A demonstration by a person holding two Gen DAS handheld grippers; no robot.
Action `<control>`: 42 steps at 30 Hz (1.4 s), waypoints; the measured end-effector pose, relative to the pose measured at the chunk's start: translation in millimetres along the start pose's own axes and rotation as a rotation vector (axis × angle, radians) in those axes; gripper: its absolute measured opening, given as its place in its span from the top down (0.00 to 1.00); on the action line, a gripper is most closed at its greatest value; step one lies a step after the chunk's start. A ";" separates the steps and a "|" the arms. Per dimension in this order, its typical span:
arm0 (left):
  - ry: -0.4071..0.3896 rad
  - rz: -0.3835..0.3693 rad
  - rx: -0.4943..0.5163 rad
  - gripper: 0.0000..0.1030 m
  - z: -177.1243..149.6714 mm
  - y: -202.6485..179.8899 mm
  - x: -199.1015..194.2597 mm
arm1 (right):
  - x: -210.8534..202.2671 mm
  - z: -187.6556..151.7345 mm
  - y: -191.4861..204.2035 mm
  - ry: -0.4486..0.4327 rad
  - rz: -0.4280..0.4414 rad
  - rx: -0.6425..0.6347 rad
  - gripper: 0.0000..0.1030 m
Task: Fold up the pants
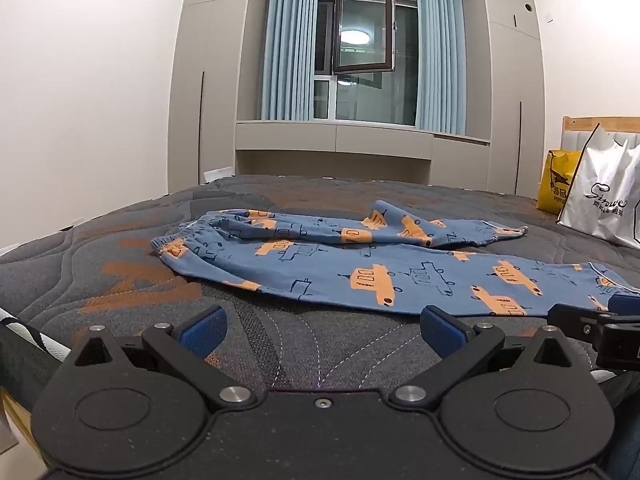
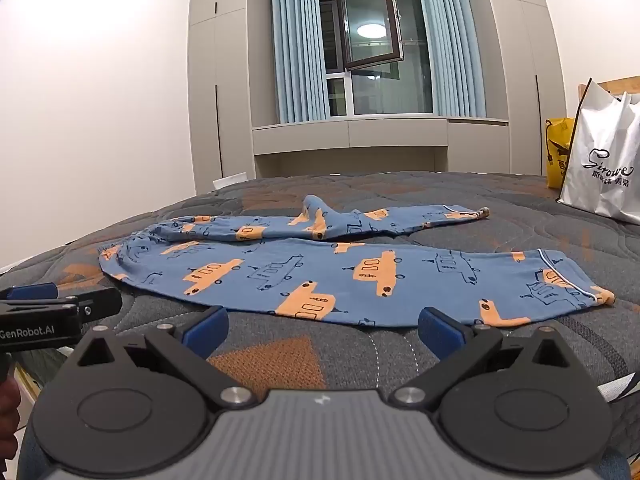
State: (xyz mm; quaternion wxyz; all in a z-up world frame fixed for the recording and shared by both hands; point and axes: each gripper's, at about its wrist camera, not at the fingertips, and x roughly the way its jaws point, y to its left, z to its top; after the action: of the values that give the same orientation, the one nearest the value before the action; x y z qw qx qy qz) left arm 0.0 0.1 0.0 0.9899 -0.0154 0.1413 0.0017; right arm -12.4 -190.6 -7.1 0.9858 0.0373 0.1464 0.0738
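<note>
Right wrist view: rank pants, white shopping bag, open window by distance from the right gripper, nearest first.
From the right gripper:
1. Pants: spread on the bed just ahead of the open fingers, the near leg closest.
2. White shopping bag: standing far right, beyond the pants near the bed's far side.
3. Open window: in the back wall, centre, past the bed.

Blue pants point(image 1: 360, 264) (orange cars) beyond gaping left claw point(image 1: 322, 330)
</note>
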 end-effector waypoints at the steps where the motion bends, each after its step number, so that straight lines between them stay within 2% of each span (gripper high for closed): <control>1: -0.001 0.000 0.001 0.00 0.0 0.0 0.0 | 0.3 -0.2 -0.4 0.001 0.000 0.001 0.00; 10: 0.007 -0.005 -0.020 0.00 -3.5 2.8 -0.8 | -0.1 -1.9 -10.2 0.015 -0.012 0.020 0.00; 42: 0.006 0.004 -0.020 0.00 0.7 1.4 0.0 | 2.2 -2.4 -8.5 0.032 -0.031 0.036 0.00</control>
State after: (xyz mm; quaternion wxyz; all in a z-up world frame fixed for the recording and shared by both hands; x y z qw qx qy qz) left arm 0.2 1.5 0.6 0.9892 -0.0251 0.1444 0.0051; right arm -9.9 -198.6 -10.9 0.9835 0.0517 0.1641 0.0566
